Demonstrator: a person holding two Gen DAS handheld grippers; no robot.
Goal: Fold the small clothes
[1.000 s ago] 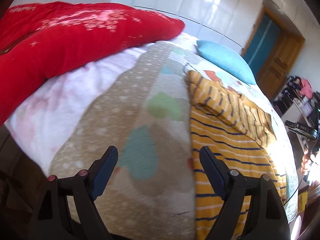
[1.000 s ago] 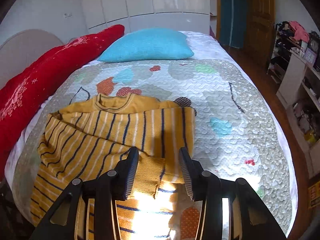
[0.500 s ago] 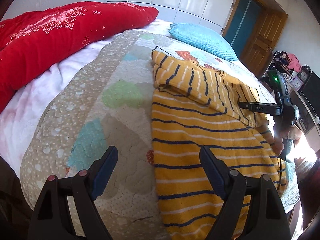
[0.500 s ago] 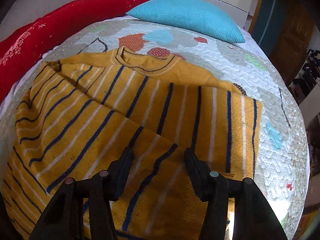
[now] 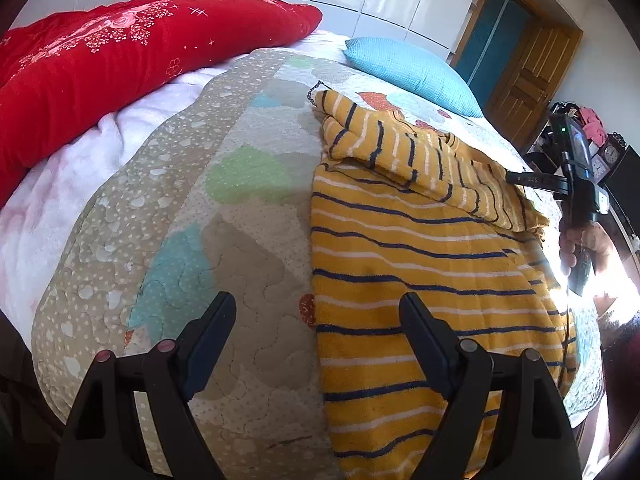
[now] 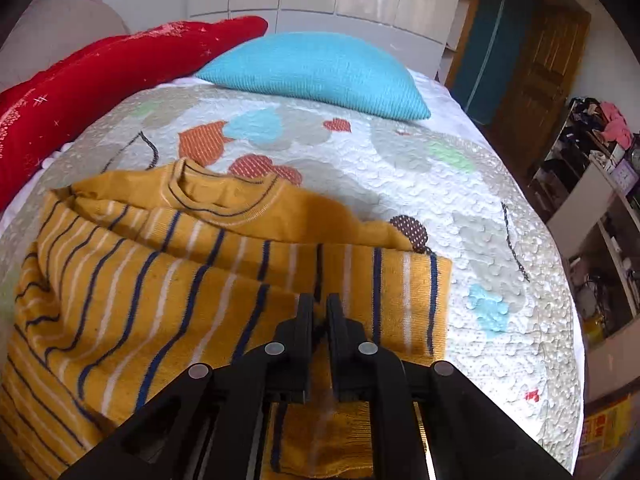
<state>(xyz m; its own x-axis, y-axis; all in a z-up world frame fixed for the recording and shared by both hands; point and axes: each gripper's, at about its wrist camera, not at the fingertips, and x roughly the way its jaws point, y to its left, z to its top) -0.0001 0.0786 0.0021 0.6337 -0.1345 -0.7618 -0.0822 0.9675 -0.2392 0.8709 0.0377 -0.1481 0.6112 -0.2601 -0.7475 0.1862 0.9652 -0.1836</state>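
One fold in, with more to go: the yellow striped sweater (image 6: 168, 280) lies on the quilted bedspread (image 6: 460, 200), both sleeves apparently already laid across its chest, the body not yet doubled over. Its collar points toward the blue pillow (image 6: 320, 72) and the red blanket (image 5: 120, 52) lies beside it. The right gripper (image 6: 318, 308), held low over the garment's right side, has its jaws nearly together and appears to pinch the knit of the folded sleeve. The left gripper (image 5: 316, 320) hovers wide open and empty above the sweater's left edge near the hem.
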